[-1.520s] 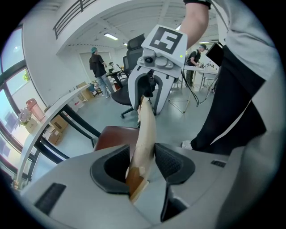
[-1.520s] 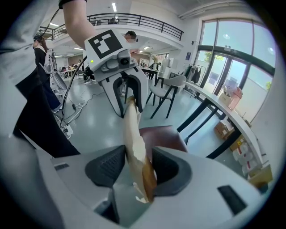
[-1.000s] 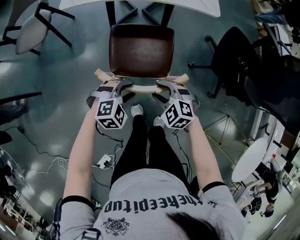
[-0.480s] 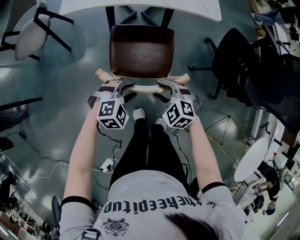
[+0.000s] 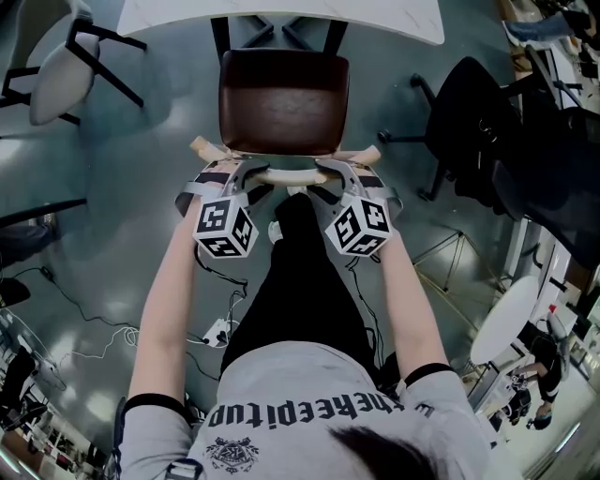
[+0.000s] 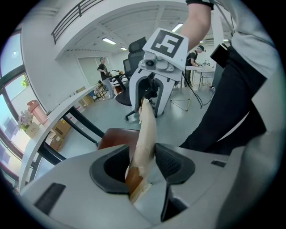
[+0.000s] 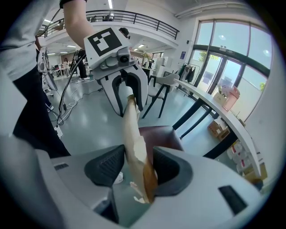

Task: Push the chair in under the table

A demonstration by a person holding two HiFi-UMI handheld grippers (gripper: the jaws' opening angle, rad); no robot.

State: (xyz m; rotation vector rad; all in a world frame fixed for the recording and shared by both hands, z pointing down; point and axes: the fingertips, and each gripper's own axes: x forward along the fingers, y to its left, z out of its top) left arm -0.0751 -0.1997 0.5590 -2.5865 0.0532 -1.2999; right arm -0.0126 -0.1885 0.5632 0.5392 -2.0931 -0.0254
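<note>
The chair has a brown seat [image 5: 283,101] and a pale wooden backrest rail [image 5: 286,174]; its front is tucked just under the white table [image 5: 281,19]. My left gripper [image 5: 246,178] is shut on the left part of the rail, my right gripper [image 5: 323,178] on the right part. In the left gripper view the backrest rail [image 6: 146,129] runs upright between the pads of the left gripper [image 6: 142,163]. The right gripper view shows the backrest rail [image 7: 132,134] held the same way in the right gripper [image 7: 137,167]. A black trouser leg [image 5: 298,244] reaches forward between the two grippers.
A black office chair [image 5: 478,122] stands close on the right. A grey chair [image 5: 61,61] is at the upper left. Cables and a power strip [image 5: 211,330] lie on the floor behind my left arm. A small round white table [image 5: 502,319] is at the lower right.
The person's leg has swung forward between the grippers and now hides the shoes seen earlier. The chair and both grippers stay at nearly the same spot in the view.
</note>
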